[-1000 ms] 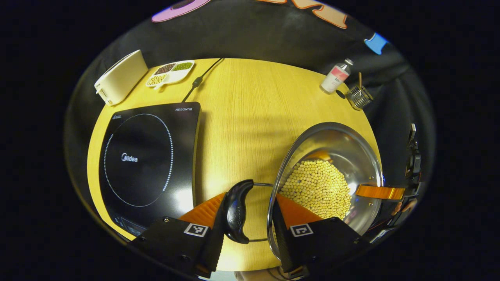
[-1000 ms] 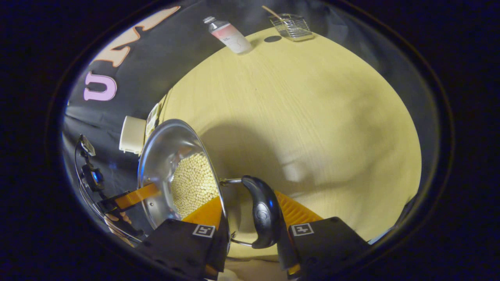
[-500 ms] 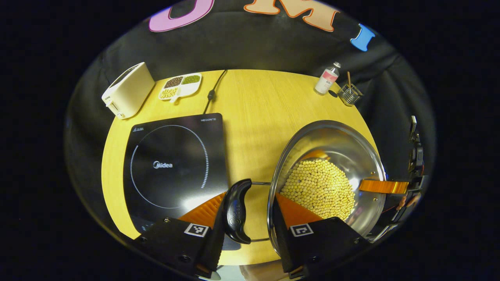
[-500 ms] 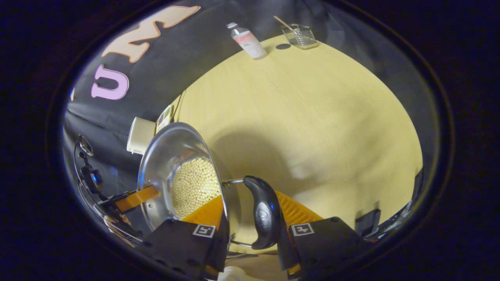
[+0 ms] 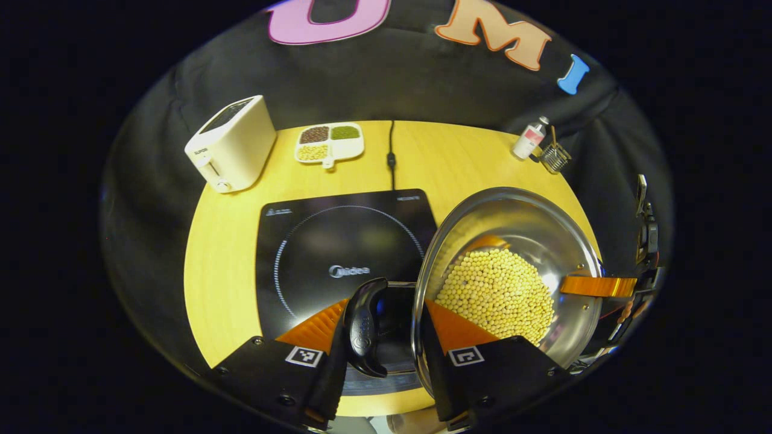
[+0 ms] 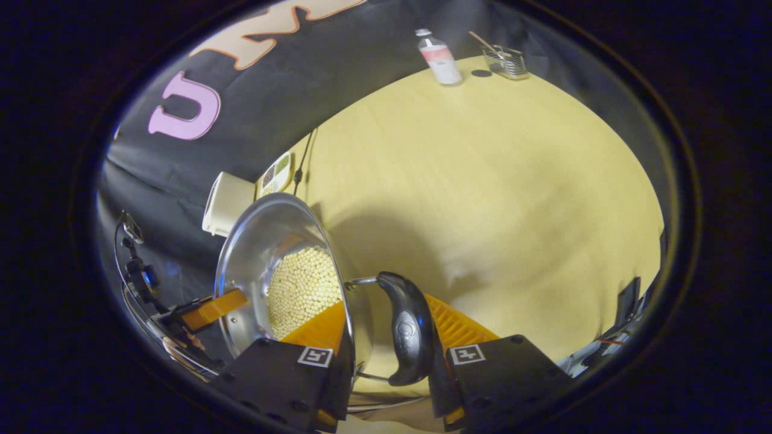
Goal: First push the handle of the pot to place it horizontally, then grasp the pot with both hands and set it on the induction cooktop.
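Booth, black cloth wall (image 5: 398,84), round wooden tabletop (image 5: 226,259).

Left tongs (image 5: 386,308): clamped on the pot (image 5: 512,226). One finger lies against the outer side of the black left handle (image 5: 363,328); the other reaches over the rim and lies inside the steel wall. Handle and rim are pinched between them.

Right tongs (image 6: 386,310): same grip, mirrored. One finger is inside the pot wall, the other outside the black right handle (image 6: 410,328). Clamped. From the left gripper view I can see one of their fingers crossing the pot's far rim.

Pot: carried between my two tongs, tilted in both views, with both handles lying horizontal. Yellow beans (image 5: 494,295) cover its bottom. It throws a broad shadow on the bare wood in the right gripper view.

Position: in the left gripper view the pot's rim overlaps the right edge of the induction cooktop (image 5: 338,241), and the left handle sits over the cooktop's near right corner. The ring marked on the glass lies mostly uncovered to the left of the pot.

Cooktop: black, at the middle of the tabletop, with its cord (image 5: 391,154) running to the far edge.

Far left edge: cream toaster (image 5: 232,141) and, beside it, a white divided dish (image 5: 329,141) with three sorts of grain.

Far right edge: small bottle (image 5: 529,137) just beside a wire basket (image 5: 555,158).
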The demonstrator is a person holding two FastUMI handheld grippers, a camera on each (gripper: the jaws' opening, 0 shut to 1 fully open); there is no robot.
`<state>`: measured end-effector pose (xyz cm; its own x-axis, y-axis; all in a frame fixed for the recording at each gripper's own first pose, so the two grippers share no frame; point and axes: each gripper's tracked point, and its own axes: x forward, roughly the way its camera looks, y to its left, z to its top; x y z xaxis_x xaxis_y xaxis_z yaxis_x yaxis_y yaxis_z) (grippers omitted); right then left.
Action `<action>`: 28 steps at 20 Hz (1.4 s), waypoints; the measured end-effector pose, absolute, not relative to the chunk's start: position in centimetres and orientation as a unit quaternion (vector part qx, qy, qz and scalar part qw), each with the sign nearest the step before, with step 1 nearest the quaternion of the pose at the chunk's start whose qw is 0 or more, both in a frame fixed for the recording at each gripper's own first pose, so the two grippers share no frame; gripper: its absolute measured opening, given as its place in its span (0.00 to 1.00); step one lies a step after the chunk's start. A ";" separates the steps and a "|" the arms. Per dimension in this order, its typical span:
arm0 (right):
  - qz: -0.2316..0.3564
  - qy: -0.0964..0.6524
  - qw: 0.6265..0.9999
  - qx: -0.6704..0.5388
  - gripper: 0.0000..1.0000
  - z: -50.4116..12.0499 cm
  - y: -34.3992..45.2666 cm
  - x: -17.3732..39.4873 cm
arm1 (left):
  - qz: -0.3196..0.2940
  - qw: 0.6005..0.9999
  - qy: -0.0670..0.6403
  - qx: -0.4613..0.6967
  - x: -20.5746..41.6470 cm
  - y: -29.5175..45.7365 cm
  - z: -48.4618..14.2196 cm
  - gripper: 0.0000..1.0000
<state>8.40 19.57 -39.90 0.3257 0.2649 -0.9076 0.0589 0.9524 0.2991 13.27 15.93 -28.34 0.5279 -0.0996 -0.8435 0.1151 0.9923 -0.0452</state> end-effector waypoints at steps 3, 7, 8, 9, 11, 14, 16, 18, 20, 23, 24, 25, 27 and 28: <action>0.063 0.579 0.802 0.132 0.49 -40.8 23.2 8.6 | -0.052 0.873 0.484 0.004 13.8 19.5 -28.9 0.61; 0.067 0.582 0.801 0.123 0.49 -42.0 27.2 9.1 | -0.033 0.878 0.477 0.007 14.5 23.8 -29.1 0.61; 0.065 0.580 0.803 0.119 0.49 -42.2 28.1 9.4 | -0.027 0.880 0.473 0.006 14.7 24.7 -29.2 0.61; 0.066 0.576 0.807 0.112 0.49 -42.5 28.9 9.8 | -0.021 0.882 0.470 0.005 14.8 25.6 -29.3 0.61; 0.070 0.568 0.814 0.102 0.49 -42.9 30.2 10.4 | -0.012 0.887 0.462 0.006 15.2 27.0 -29.3 0.61; 0.075 0.562 0.818 0.097 0.49 -43.5 31.9 11.2 | -0.004 0.892 0.451 0.011 15.8 28.6 -29.3 0.61; 0.076 0.561 0.819 0.097 0.55 -43.9 32.6 11.3 | -0.005 0.894 0.447 0.019 16.2 29.3 -29.5 0.60; 0.076 0.564 0.817 0.098 0.56 -44.4 32.9 11.4 | -0.003 0.894 0.447 0.020 16.3 29.8 -29.7 0.60; 0.076 0.560 0.819 0.096 0.56 -44.7 33.3 11.6 | -0.001 0.895 0.447 0.018 16.4 30.2 -30.0 0.60; 0.082 0.550 0.826 0.094 0.56 -44.7 33.5 12.0 | 0.000 0.898 0.440 0.013 16.6 30.6 -30.0 0.61; 0.085 0.549 0.826 0.094 0.56 -44.8 33.5 12.0 | 0.002 0.899 0.438 0.012 16.7 30.7 -30.0 0.61; 0.087 0.546 0.828 0.094 0.55 -44.9 33.5 12.3 | 0.002 0.899 0.439 0.010 16.6 30.7 -30.2 0.62; 0.094 0.537 0.833 0.094 0.49 -45.1 33.6 12.8 | 0.005 0.902 0.433 0.000 16.6 30.7 -30.2 0.62; 0.097 0.533 0.835 0.093 0.56 -45.3 33.7 13.0 | 0.005 0.902 0.432 -0.005 16.7 30.7 -30.3 0.62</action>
<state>12.98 33.73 -45.29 0.4120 0.2621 -0.8727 -0.0632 0.9637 0.2596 16.67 30.70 -30.27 0.6274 0.0051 -0.7787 -0.0143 0.9999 -0.0050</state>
